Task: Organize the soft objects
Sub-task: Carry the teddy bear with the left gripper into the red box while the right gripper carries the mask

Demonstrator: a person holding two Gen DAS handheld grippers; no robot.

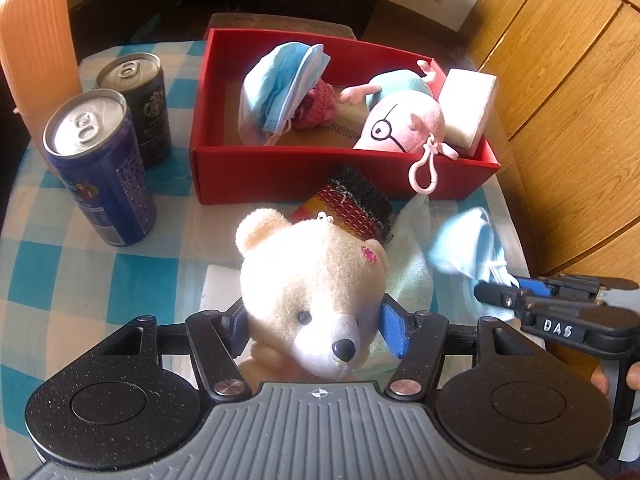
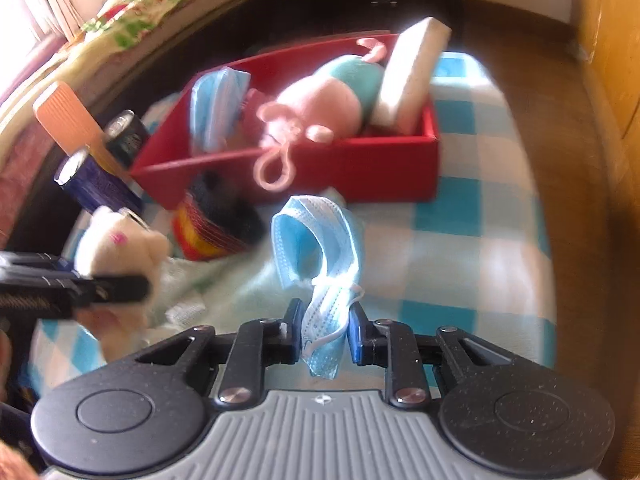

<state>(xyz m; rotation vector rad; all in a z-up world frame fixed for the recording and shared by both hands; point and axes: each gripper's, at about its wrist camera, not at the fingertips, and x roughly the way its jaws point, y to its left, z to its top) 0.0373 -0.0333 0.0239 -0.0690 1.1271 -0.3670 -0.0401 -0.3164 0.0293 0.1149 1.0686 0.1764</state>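
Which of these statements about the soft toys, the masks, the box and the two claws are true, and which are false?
1. The left claw grips the cream plush bear. True.
2. The right claw is empty. False: it pinches a light blue face mask.
3. The open red cardboard box holds a pink plush pig. True.
4. Both drink cans stand inside the box. False: the blue can and the dark can stand beside it, on the checked cloth.
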